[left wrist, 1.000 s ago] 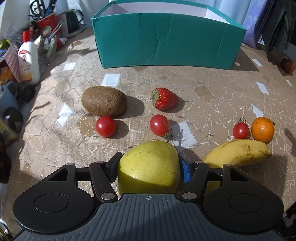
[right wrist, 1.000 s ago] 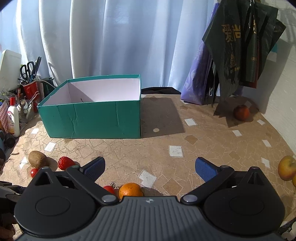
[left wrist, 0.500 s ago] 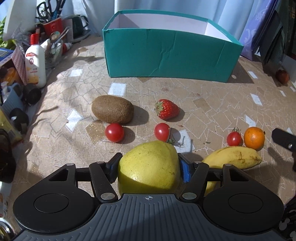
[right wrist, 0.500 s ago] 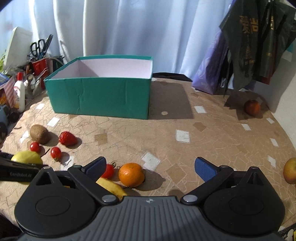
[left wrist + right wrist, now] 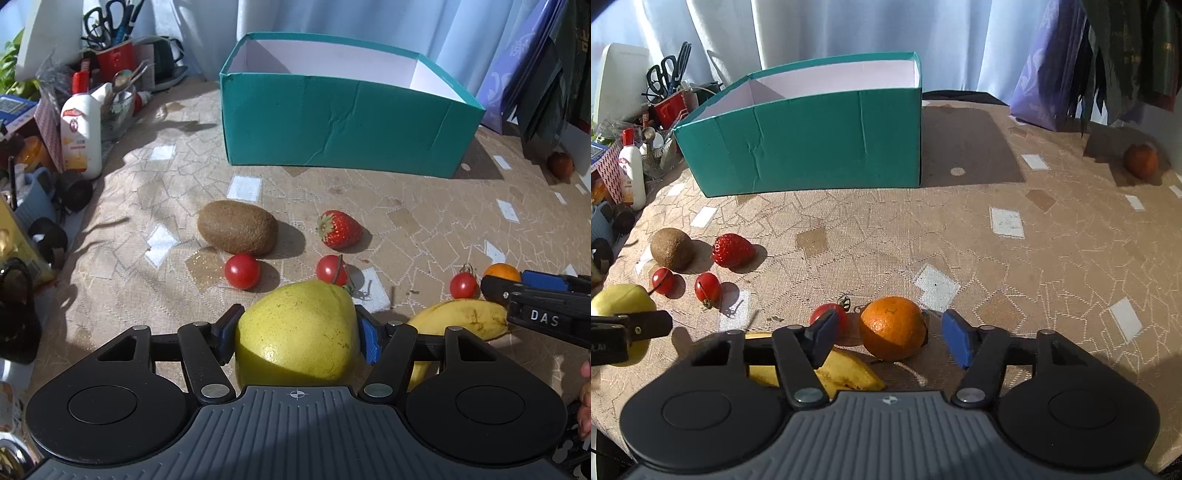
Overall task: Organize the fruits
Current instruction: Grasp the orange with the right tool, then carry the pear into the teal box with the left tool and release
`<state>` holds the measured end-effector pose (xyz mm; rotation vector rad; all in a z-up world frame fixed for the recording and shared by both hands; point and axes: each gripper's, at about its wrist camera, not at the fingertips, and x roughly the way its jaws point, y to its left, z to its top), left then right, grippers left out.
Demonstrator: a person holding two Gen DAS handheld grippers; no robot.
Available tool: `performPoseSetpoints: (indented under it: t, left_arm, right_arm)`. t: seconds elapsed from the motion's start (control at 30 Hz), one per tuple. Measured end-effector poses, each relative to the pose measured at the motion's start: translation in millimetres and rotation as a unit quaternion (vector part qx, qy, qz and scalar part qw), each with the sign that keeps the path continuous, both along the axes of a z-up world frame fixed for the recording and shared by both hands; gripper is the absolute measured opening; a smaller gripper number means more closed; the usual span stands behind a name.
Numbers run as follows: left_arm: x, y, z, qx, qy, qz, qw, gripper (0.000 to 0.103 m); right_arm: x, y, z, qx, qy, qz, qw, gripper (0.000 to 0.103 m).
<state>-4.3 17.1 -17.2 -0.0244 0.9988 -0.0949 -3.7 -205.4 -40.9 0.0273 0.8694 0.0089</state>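
My left gripper (image 5: 297, 328) is shut on a yellow-green pear (image 5: 295, 332), held above the table; the pear also shows in the right wrist view (image 5: 620, 299). My right gripper (image 5: 892, 334) is open, its blue pads either side of an orange (image 5: 892, 326) without touching it. A banana (image 5: 846, 371) lies under its left finger, a cherry tomato (image 5: 827, 315) just behind. A kiwi (image 5: 236, 232), a strawberry (image 5: 340, 229) and two more tomatoes (image 5: 242, 271) (image 5: 330, 269) lie ahead of the open teal box (image 5: 343, 122).
Bottles, a red cup with scissors and other clutter (image 5: 85, 110) crowd the left table edge. A dark red fruit (image 5: 1139, 160) sits far right by a purple bag (image 5: 1045, 74) and hanging dark clothes. Curtains hang behind.
My right gripper has dropped and moved forward, so the orange now sits between its open fingers. My left gripper has risen and pulled back with the pear.
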Motion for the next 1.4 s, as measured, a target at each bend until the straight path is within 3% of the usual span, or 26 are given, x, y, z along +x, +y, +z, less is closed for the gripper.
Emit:
performPoseSetpoints:
  t: [0.2,0.47,0.9,1.4]
  left_arm:
    - [2,1,1,0.0,0.0,0.001,1.0,0.067]
    - [6,0,5,0.001,-0.002,-0.003,1.0,0.067]
    - [18,-13,17,0.022,-0.019,-0.013,0.9995,0.067]
    - [59,-27,60,0.041,-0.088,-0.011,0.9952,0.067]
  right_arm:
    - [10,-3,-11,0.009,0.019,0.004,1.0,0.042]
    - [9,-4,-11,0.016,0.01,0.003,1.0,0.04]
    - [-2,-8,13,0.027,-0.033,-0.007,0.999,0.04]
    - [-14,-10,28,0.04,-0.063,-0.011,0.997,0.04]
